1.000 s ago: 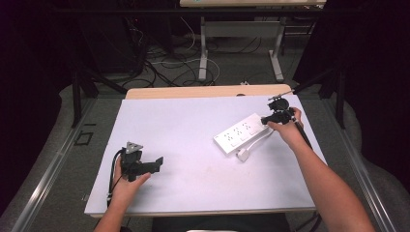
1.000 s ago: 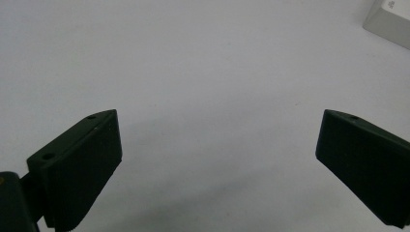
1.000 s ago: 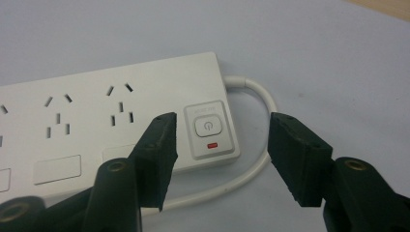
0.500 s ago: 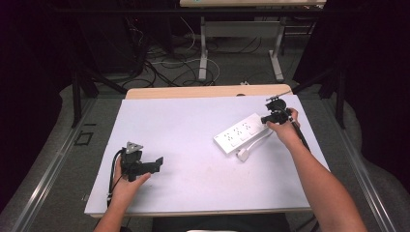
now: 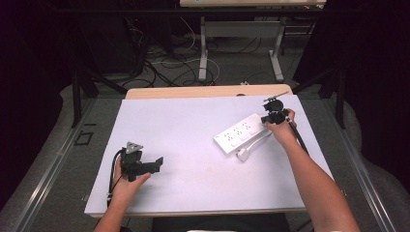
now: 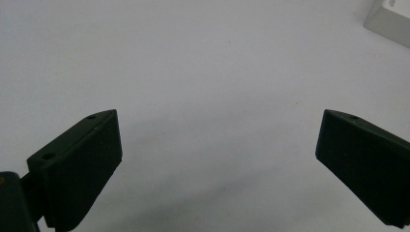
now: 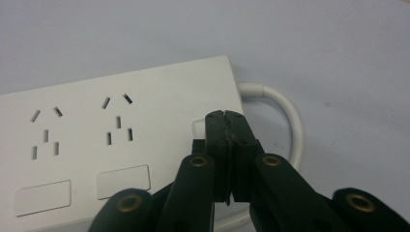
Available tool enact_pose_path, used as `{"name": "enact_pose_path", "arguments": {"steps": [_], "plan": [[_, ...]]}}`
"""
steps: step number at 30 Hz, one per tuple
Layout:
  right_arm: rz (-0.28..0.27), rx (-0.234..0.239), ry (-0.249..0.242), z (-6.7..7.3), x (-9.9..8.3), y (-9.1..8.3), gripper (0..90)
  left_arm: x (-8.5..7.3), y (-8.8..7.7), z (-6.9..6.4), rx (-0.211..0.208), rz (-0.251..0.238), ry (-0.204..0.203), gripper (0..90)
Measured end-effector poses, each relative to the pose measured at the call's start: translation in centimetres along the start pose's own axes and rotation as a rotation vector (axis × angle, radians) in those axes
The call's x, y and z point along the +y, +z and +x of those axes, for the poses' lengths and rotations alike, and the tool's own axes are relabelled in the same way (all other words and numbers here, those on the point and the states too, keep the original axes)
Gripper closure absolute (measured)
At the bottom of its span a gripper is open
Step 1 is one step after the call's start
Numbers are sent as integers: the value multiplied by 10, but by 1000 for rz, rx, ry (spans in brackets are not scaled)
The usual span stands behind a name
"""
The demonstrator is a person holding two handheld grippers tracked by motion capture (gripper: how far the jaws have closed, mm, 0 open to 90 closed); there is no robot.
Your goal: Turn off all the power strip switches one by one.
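Note:
A white power strip (image 5: 239, 134) lies at an angle on the right half of the white table (image 5: 193, 145), its white cord (image 5: 254, 145) looping back to a plug (image 5: 242, 154). My right gripper (image 5: 271, 117) is at the strip's far right end, jaws pressed together with nothing between them. In the right gripper view its tips (image 7: 226, 118) rest on the strip (image 7: 121, 145) beside the end switch, near where the cord (image 7: 290, 125) leaves. My left gripper (image 5: 157, 163) hovers open over bare table at the front left; a corner of the strip (image 6: 389, 19) shows far off.
The table's wooden back edge (image 5: 203, 92) is bare. Behind the table stand metal desk legs (image 5: 203, 48) and loose cables (image 5: 159, 63) on the floor. A dark curtain (image 5: 367, 72) hangs to the right.
The right gripper has shifted slightly up and toward the far end of the power strip. The left gripper has stayed where it was.

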State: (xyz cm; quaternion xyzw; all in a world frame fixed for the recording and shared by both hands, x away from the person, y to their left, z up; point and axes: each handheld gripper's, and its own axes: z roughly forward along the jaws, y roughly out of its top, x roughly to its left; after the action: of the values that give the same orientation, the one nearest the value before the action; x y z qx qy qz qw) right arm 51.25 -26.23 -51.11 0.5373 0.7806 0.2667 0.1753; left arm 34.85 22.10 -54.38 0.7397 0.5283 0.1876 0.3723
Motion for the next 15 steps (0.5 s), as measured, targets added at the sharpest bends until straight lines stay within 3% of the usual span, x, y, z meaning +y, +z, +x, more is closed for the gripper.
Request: {"name": "enact_pose_path", "arguments": {"steps": [4,9,15], "plan": [[3,-7,-3,-1,0,2,900,0,-1,1,-2,8,3,26],[8,0,29,0,-1,7,900,0,-1,1,-2,9,5,26],[10,-2,22,-1,-1,7,900,0,-1,1,-2,14,7,26]]}}
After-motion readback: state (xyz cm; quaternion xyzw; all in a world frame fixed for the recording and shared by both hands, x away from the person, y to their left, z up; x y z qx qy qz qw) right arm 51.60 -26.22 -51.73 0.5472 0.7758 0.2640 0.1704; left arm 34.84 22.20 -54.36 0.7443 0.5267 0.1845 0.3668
